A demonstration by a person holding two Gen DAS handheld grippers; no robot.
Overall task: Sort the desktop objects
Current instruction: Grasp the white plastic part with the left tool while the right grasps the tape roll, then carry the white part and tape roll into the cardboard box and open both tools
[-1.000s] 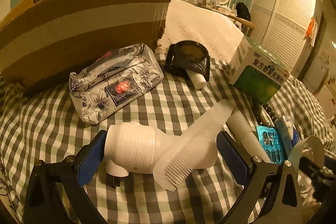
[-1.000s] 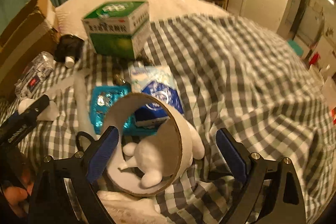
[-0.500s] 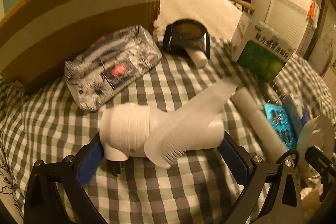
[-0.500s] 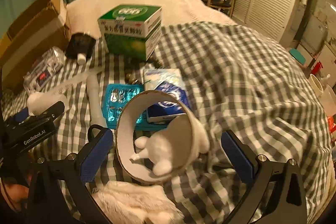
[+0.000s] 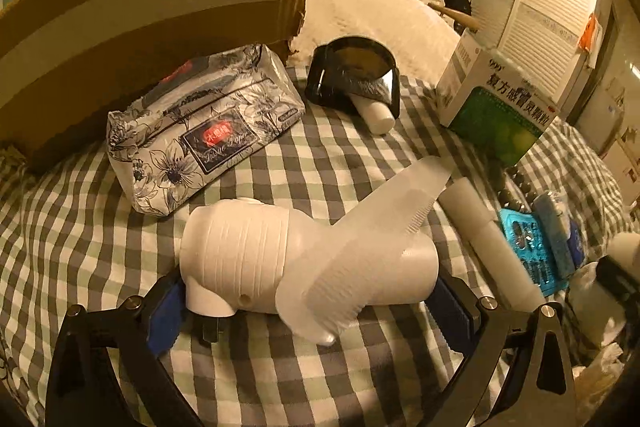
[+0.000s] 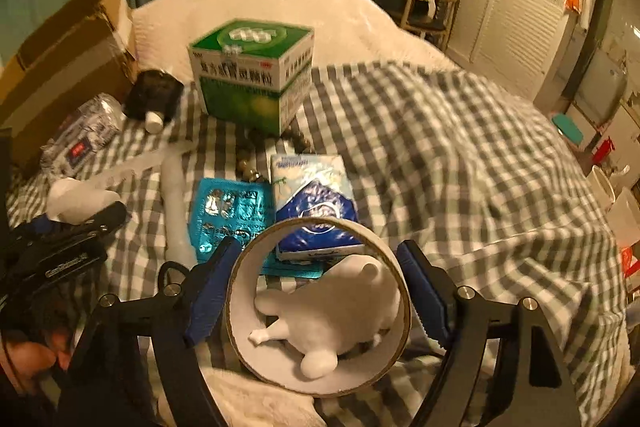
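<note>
A white hair dryer (image 5: 240, 259) lies on the checked bedspread with a translucent comb (image 5: 372, 227) resting across it. My left gripper (image 5: 308, 303) spans the dryer lengthwise, its blue pads (image 5: 166, 307) touching both ends. In the right wrist view a wide cardboard tape ring (image 6: 240, 307) stands on edge between the fingers of my right gripper (image 6: 316, 287). Its jaws are closing and the pads (image 6: 420, 291) touch the ring's sides. A white toy figure (image 6: 332, 323) shows through the ring. My left gripper (image 6: 60, 259) is also visible at the left there.
A cardboard box (image 5: 140, 7) stands at the back left, with a flowered tissue pack (image 5: 200, 131) before it. A black pouch with a white bottle (image 5: 352, 79), a green medicine box (image 6: 252, 83), a white tube (image 5: 488, 239), a blue blister pack (image 6: 228, 211) and a blue tissue packet (image 6: 316, 195) lie around.
The left gripper moved in over the hair dryer and its pads came to the dryer's ends. The right jaws widened, then narrowed onto the cardboard ring.
</note>
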